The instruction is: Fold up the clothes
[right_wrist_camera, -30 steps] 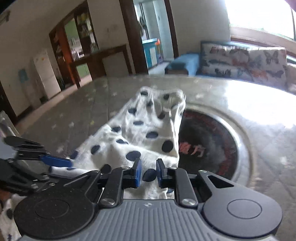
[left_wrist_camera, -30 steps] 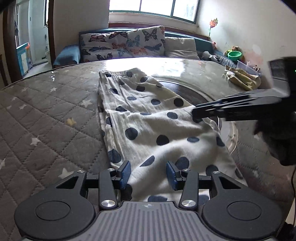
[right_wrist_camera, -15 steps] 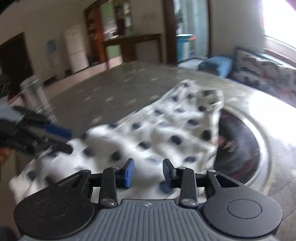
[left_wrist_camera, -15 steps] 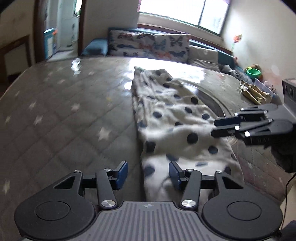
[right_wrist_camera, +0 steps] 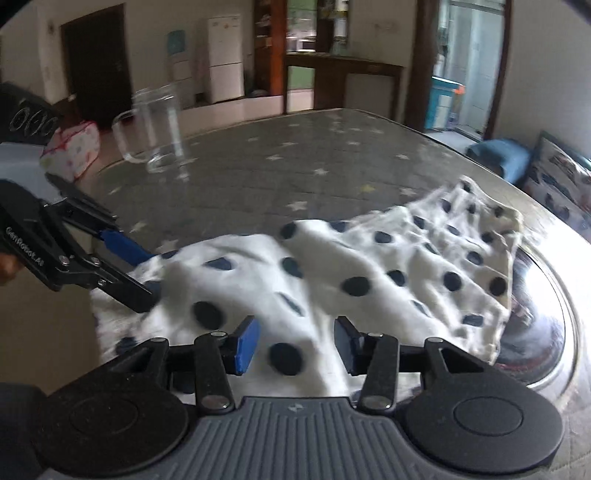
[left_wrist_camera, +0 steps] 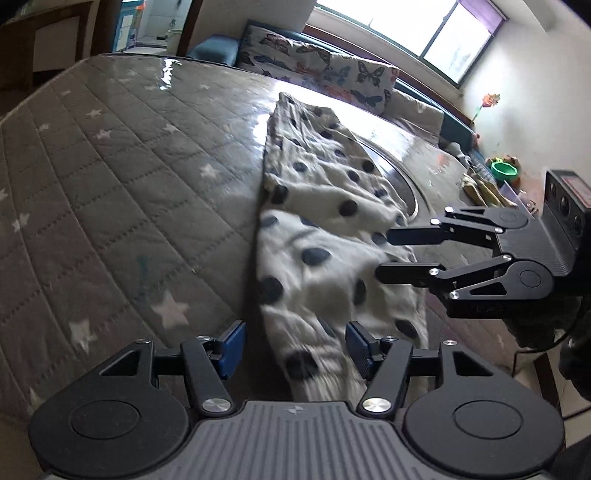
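Left wrist: left gripper (left_wrist_camera: 293,345) parted over cloth (left_wrist_camera: 325,229), lower centre. Right gripper (left_wrist_camera: 382,254) parted too, right of frame. Could grab one layer only, bunching the fold

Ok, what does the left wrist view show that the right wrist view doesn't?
Only the left wrist view shows the window, the white cushion, the green bowl and the yellowish cloth at the table's far side. Only the right wrist view shows the glass mug, the white fridge and the pink bag. Both show the polka-dot garment on the star-quilted table, the butterfly cushions, and both hand-held grippers open: left hand-held gripper, right hand-held gripper.
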`<state>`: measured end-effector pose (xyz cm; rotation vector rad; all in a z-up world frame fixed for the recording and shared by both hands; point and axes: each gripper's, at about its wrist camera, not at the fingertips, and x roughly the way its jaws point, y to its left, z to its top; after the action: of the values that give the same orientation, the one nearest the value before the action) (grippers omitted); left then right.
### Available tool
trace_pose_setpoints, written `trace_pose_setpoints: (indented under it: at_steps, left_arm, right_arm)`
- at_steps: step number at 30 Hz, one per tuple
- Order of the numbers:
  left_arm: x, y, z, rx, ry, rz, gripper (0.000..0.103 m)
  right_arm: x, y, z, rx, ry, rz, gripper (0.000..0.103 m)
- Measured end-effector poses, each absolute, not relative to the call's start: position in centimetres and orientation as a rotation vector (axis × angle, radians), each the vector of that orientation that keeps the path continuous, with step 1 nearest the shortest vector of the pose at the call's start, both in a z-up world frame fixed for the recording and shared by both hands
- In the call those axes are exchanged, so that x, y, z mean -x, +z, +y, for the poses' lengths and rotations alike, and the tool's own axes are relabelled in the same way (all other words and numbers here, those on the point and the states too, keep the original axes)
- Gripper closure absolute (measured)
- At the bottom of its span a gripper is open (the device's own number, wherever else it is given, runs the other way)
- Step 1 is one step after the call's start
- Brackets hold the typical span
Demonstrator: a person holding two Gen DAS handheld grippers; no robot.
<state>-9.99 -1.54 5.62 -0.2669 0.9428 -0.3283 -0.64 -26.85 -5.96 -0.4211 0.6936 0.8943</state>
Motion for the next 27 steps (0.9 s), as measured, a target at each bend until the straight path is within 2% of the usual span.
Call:
trace_pose_setpoints:
  at_steps: [1, 2, 6, 9, 13, 16, 18, 21, 23, 27]
  left_arm:
    - [10.2, 5.7, -1.8, 0.259, -0.333, 0.945, 0.043]
    - [10.4, 5.9, -1.9, 0.254, -0.338, 0.944, 0.047]
    - [10.7, 6.5, -2.4, 0.257, -0.375, 0.951, 0.074]
    - [10.6, 6.4, -2.5, 0.293, -0.382, 0.976, 0.083]
    - [10.2, 6.3, -1.4, 0.425, -0.400, 0.995, 0.086]
    - [10.2, 6.7, -1.0, 0.498, -0.427, 0.985, 0.087]
    - [10.1, 6.9, -0.9, 0.533, -0.441, 0.982, 0.087]
    - [10.1, 7.3, -0.7, 0.598, -0.476, 0.969, 0.088]
    - [10.1, 7.4, -0.6, 0.628, -0.494, 0.958, 0.088]
    - [10.2, 7.3, -0.1, 0.706, -0.534, 0.951, 0.089]
  right_arm:
    - [1.0, -5.9, -26.6, 0.432, 0.906, 0.692, 0.056]
    - [1.4, -5.8, -26.4, 0.444, 0.918, 0.690, 0.055]
    - [2.9, -5.5, -25.6, 0.489, 0.966, 0.683, 0.050]
    - [3.6, -5.3, -25.3, 0.493, 1.001, 0.705, 0.049]
    - [5.4, -4.9, -25.0, 0.496, 1.080, 0.728, 0.041]
    - [6.9, -5.2, -24.5, 0.530, 1.130, 0.740, 0.039]
    - [7.6, -5.6, -24.2, 0.571, 1.132, 0.731, 0.032]
    - [8.7, -6.1, -23.8, 0.638, 1.121, 0.709, 0.031]
    - [9.4, -6.5, -23.5, 0.683, 1.113, 0.695, 0.034]
    - [10.5, -7.2, -23.0, 0.757, 1.099, 0.674, 0.061]
